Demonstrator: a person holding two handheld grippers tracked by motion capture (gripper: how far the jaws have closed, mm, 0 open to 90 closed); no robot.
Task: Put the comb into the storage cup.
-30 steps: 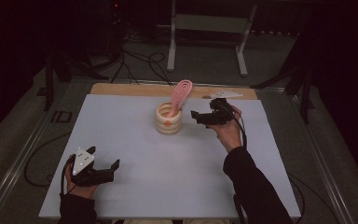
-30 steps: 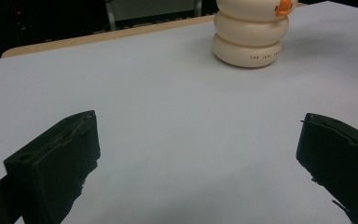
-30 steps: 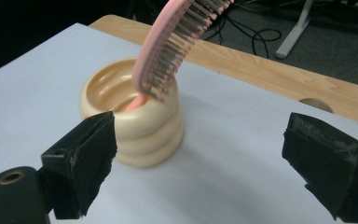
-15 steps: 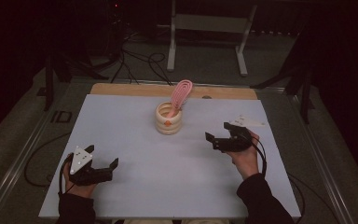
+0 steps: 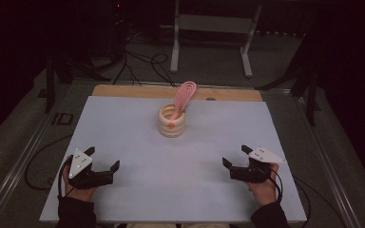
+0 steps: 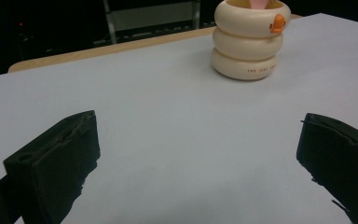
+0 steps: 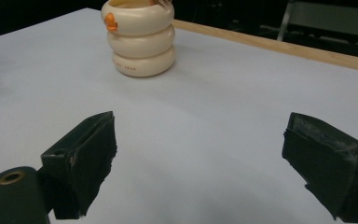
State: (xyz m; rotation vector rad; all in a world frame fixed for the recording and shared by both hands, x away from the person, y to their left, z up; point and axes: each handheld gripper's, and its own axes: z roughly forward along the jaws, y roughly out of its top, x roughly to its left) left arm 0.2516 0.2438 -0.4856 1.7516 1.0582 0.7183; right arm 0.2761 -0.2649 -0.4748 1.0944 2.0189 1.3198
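One cream, three-ringed ceramic-looking holder (image 5: 172, 121) stood on the pale blue table sheet (image 5: 138, 137), one pink slotted plastic spatula (image 5: 184, 95) leaning inside it, well ahead of and between two grippers. The right gripper (image 5: 235, 158) had drawn back from beside the holder toward the near edge; the left gripper (image 5: 103, 159) had barely shifted. Both sets of jaws stood wide apart, empty.

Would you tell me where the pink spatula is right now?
In the high view, the pink spatula stands in the cream holder at the table's far middle, ahead of both grippers and near the wooden edge.
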